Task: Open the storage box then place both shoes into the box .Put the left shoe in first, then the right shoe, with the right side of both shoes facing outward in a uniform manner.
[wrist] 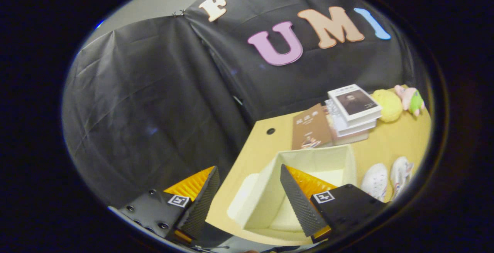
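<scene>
A handheld gripper (247,199) is hovering over a tan table (389,145) in the booth, its fingers spread wide and holding nothing, with one finger hanging off the table's near corner and the other reaching over the cream storage box (308,160). The box is sitting open just ahead of the fingers, its interior looking bare and its lid (241,199) seemingly lying flat against the side at about 9 o'clock. The opening step is therefore judged to be done, and the first shoe is waiting to be fetched. The pair of white shoes (386,179) is lying side by side on the table at about 3 o'clock from the box, just beside its wall and untouched. The next move is calling for a swing toward 3 o'clock, picking out the left shoe and closing on it; which of the two is the left cannot be told from here. A stack of books (353,110) and plush toys (397,102) are resting beyond the box, toward 1 o'clock
</scene>
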